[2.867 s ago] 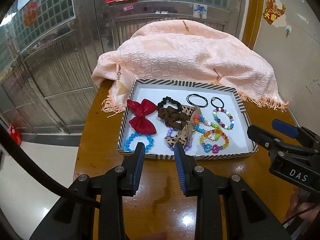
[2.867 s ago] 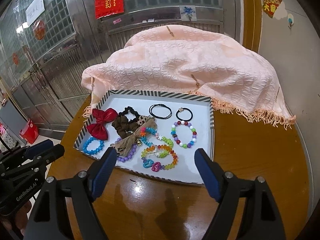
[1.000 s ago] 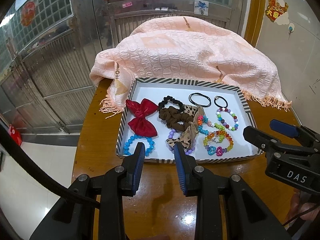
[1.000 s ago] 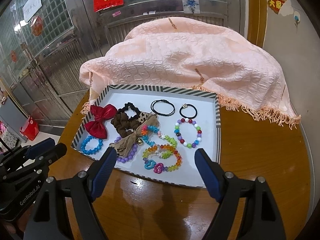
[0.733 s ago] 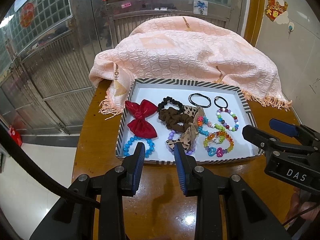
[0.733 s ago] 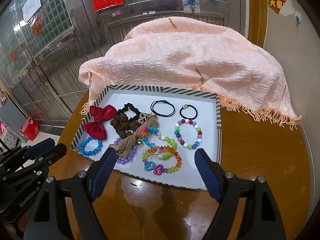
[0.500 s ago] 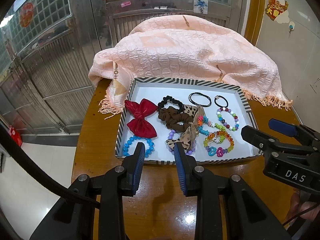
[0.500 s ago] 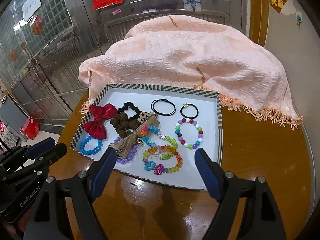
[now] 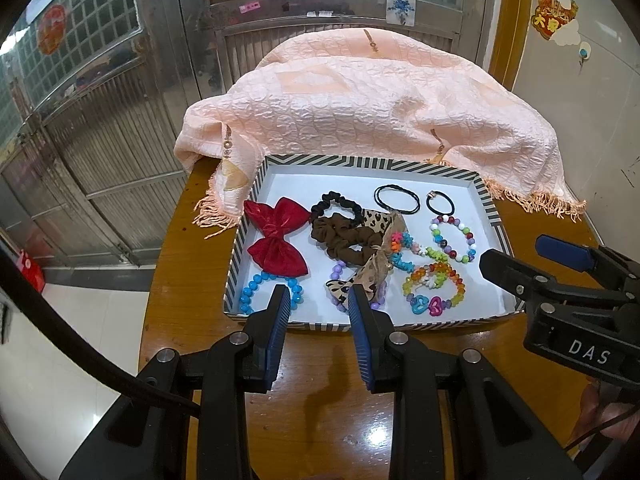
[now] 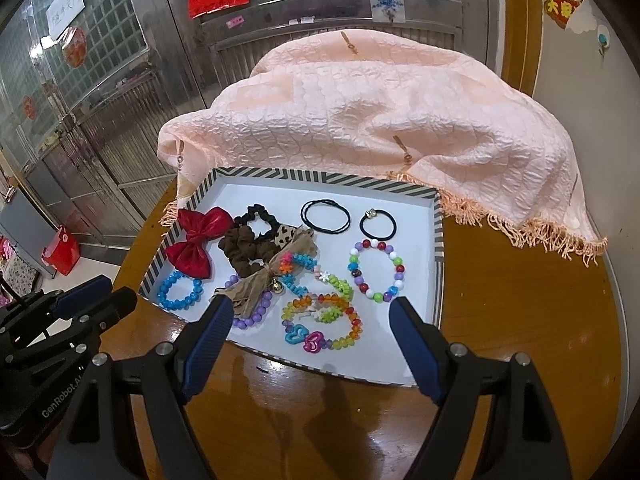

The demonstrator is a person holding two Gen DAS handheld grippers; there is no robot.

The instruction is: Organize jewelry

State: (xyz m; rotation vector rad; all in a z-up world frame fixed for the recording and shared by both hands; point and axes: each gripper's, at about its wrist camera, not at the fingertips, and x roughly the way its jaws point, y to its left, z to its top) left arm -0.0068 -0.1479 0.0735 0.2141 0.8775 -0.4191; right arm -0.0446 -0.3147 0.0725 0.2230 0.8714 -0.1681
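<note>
Left tool (image 9: 319, 298) is partly open and empty, hovering over the tabletop (image 9: 320, 400) at the tray's (image 9: 496, 216) near edge, blue bracelet (image 9: 256, 286) and purple bracelet (image 9: 339, 272) just past its tips. Right tool (image 10: 310, 314) is wide open and empty, near the tray's near edge, heart bracelet (image 10: 320, 326) between its tips in view, not touched. Red bow (image 9: 276, 240) lies by the tray's left edge, two black ties (image 10: 326, 216) toward the far edge. Pink cloth (image 9: 360, 108) drapes beyond the tray.
</note>
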